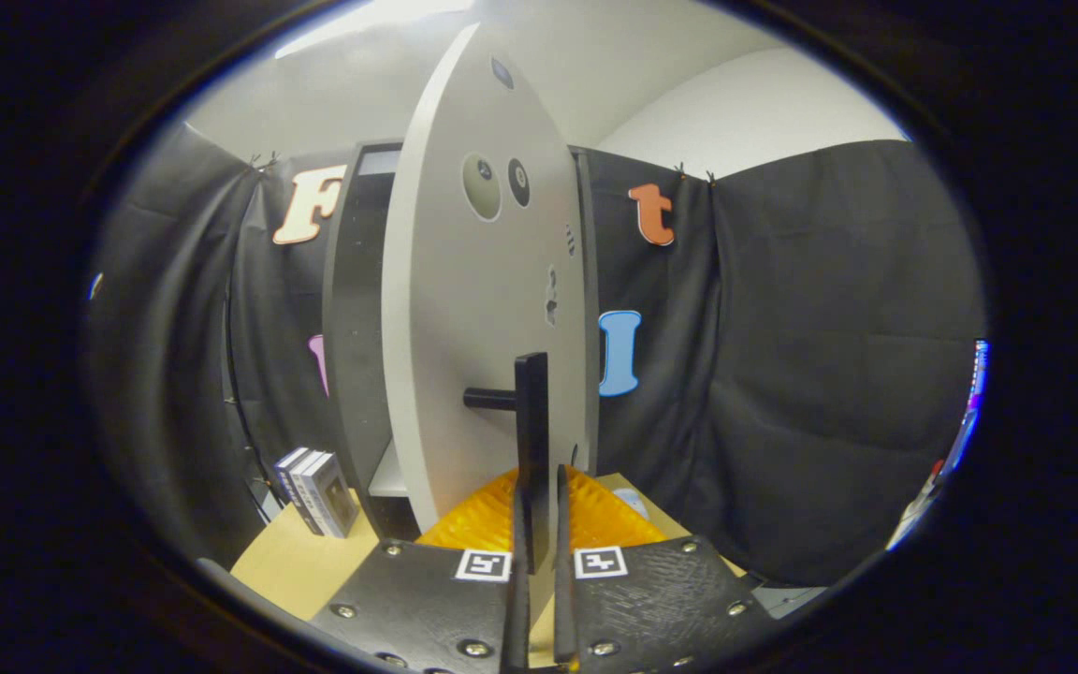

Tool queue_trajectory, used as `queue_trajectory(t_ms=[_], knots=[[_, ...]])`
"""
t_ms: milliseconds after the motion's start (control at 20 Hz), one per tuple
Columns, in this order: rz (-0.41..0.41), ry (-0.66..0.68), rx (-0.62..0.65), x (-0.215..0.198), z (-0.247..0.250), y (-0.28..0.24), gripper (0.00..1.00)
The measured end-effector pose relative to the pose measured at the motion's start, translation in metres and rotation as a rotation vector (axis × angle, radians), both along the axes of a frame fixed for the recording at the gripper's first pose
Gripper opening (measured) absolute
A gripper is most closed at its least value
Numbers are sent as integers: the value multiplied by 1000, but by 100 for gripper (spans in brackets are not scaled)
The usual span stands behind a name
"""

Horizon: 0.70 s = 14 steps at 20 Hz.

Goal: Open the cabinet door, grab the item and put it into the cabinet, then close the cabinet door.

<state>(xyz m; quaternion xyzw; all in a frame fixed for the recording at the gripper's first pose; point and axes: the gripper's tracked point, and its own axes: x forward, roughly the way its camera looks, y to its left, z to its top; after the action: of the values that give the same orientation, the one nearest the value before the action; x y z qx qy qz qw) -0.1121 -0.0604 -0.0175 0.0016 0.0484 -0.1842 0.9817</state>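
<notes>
I see one cabinet, dark, against the black cloth wall, its one pale door swung open edge-on toward me. One black handle stands off the door on a short post. My gripper is clenched on that handle, both fingers pressed against its lower end. Left of the cabinet, three small boxes stand together on the tan table; their print is too small to read. Two square markers sit on the gripper.
</notes>
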Motion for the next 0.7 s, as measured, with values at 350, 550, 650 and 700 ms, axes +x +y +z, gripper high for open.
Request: queue_trajectory(t_ms=[350, 550, 650, 700], knots=[[-24, -7, 52, -14, 1, -35, 10], [-26, -4, 20, -18, -1, -50, 10], [-29, 2, 7, -22, 2, -61, 10], [-31, 4, 9, -23, 3, -68, 10]])
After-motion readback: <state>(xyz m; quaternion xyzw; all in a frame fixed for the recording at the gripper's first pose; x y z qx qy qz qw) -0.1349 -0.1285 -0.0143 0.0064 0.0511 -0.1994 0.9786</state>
